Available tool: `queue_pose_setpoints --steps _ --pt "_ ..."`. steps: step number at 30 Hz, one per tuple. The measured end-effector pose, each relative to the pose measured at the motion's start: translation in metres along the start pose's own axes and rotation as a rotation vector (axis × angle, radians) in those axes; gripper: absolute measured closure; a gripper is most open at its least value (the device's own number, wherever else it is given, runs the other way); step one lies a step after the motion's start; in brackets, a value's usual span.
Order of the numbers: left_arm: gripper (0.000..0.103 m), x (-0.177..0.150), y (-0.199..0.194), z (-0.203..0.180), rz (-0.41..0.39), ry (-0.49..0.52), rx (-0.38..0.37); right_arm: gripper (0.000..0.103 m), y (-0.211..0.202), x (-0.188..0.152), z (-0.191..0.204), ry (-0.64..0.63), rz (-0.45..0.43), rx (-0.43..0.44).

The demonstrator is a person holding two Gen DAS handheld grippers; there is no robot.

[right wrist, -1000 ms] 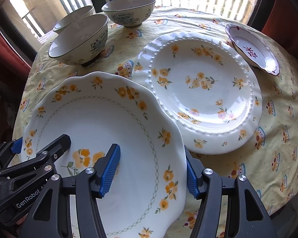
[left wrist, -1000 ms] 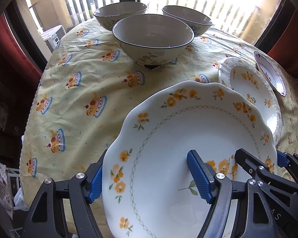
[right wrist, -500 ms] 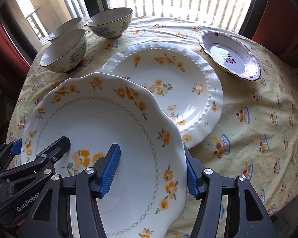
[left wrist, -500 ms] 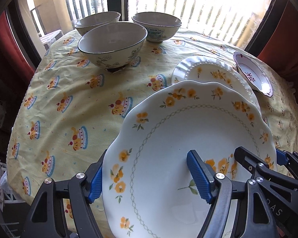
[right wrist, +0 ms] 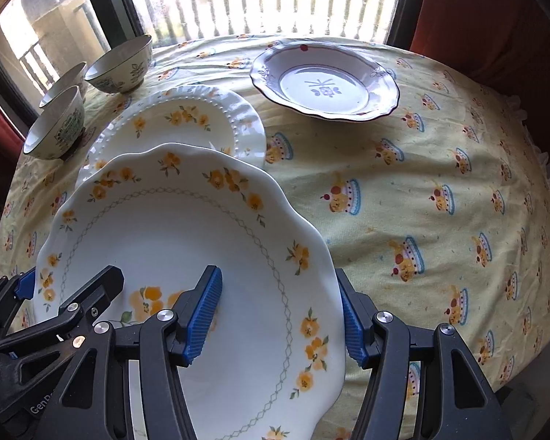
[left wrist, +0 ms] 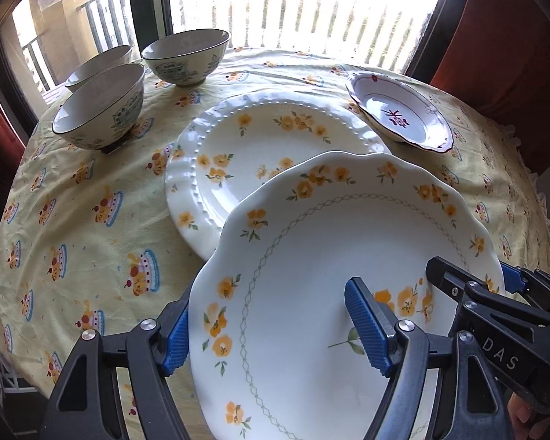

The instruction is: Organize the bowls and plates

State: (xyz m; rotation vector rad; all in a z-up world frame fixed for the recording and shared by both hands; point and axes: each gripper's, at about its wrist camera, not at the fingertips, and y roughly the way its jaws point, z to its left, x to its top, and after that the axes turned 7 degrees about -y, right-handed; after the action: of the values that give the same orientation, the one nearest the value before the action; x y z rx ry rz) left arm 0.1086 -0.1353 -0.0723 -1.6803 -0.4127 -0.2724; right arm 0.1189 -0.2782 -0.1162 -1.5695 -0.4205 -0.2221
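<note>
With the left gripper (left wrist: 275, 330) and right gripper (right wrist: 280, 315) each clamping a rim of the scalloped plate (left wrist: 330, 275) at lower centre, keep it level and, probably, centre it over the beaded plate (left wrist: 238, 146) before lowering.

Scalloped plate (left wrist: 311, 256): white, ringed with orange-yellow flowers and a grey-green lattice line. Beaded plate (left wrist: 238, 146) beyond the tool: white, scattered with the same yellow blooms. Small dish (right wrist: 326, 80): white, dark-red rim, maroon centre motif. Bowls (left wrist: 99, 110): cream, dark-rimmed, green-blue print outside. Tabletop cloth (right wrist: 421, 190): pale yellow, patterned with cherry-topped cakes. Tool pads (left wrist: 366, 330): ribbed blue on black.
</note>
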Motion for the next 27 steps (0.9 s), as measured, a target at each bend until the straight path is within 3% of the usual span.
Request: queue_pose_setpoints --steps 27 --pt "0.027 0.003 0.036 -0.119 0.072 0.139 -0.057 0.039 0.017 -0.02 -0.133 0.206 0.074 -0.064"
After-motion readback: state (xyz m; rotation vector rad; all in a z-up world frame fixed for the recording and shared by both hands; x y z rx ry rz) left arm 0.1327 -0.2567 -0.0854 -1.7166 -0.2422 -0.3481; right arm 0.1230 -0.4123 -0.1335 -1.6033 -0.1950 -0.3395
